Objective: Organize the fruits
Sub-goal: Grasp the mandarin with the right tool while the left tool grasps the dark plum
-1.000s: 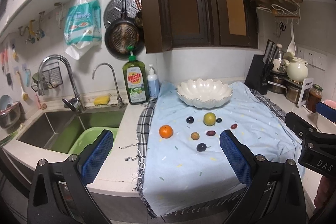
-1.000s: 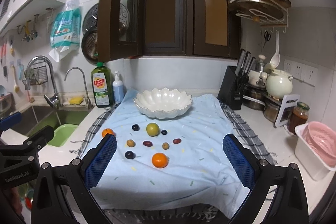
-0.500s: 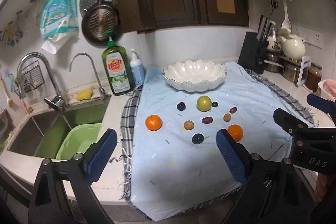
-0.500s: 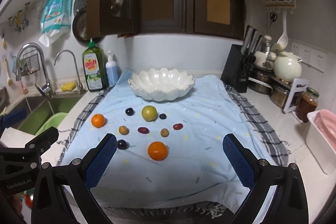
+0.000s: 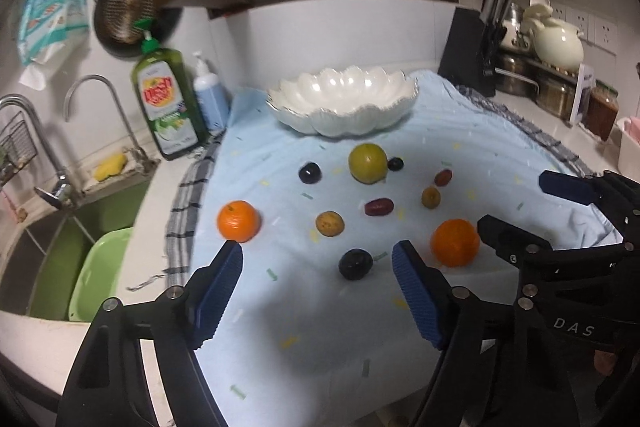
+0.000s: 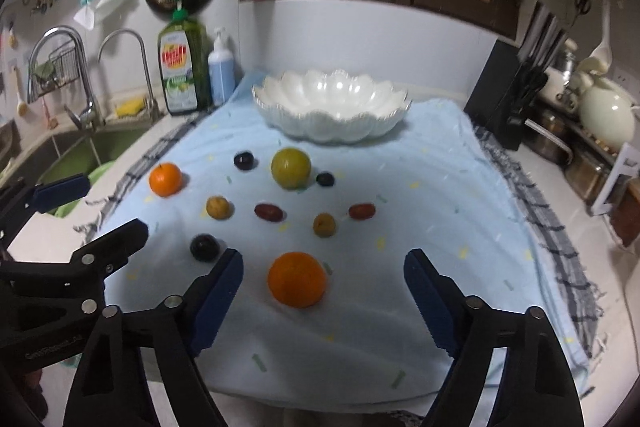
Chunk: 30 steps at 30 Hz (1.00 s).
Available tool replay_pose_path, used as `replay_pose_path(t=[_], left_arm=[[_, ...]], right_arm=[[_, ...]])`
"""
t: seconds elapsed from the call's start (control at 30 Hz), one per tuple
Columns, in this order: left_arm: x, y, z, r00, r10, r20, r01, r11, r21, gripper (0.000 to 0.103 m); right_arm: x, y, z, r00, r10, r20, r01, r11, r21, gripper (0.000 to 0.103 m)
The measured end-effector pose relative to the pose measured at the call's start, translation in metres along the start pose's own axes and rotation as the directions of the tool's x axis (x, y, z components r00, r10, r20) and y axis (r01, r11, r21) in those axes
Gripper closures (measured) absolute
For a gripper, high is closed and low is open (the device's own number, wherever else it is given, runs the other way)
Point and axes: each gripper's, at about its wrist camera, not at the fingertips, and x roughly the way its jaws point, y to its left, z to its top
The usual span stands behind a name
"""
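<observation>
Both claws hung above the near part of the light blue cloth (image 6: 440, 195), jaws partly spread, closing, and holding nothing. The right gripper (image 6: 322, 281) had the larger orange (image 6: 296, 279) sitting between its blue pads, touched by neither, with a dark plum (image 6: 205, 247) just outside its left pad. The left gripper (image 5: 318, 269) framed that same dark plum (image 5: 355, 264) on the cloth, while a smaller orange (image 5: 239, 221) lay just beyond its left fingertip. Farther ahead of both stood the empty white scalloped bowl (image 6: 332, 107), past the green plum (image 6: 291, 167) and the scattered small fruits.
</observation>
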Motion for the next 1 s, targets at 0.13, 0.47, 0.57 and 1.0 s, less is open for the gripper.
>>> replay_pose_path(t=[0.13,0.47,0.57,1.0], left_arm=[[0.025,0.000,-0.004,0.997,-0.052,-0.053,0.053,0.999,0.001,0.038],[0.060,-0.006,-0.010,0.985,-0.127,-0.114,0.131,0.991,0.029,0.050],[0.069,-0.006,-0.011,0.980,-0.147,-0.136,0.151,0.988,0.021,0.054],[0.086,-0.007,-0.011,0.967,-0.185,-0.177,0.184,0.983,-0.022,0.075]], right_arm=[[0.024,-0.003,-0.007,0.997,0.035,-0.062,-0.034,0.999,0.015,0.029],[0.058,-0.005,-0.015,0.984,0.104,-0.143,-0.098,0.994,0.044,0.040],[0.063,-0.003,-0.015,0.981,0.114,-0.157,-0.109,0.993,0.038,0.043],[0.073,-0.001,-0.014,0.971,0.153,-0.184,-0.151,0.988,0.026,0.057]])
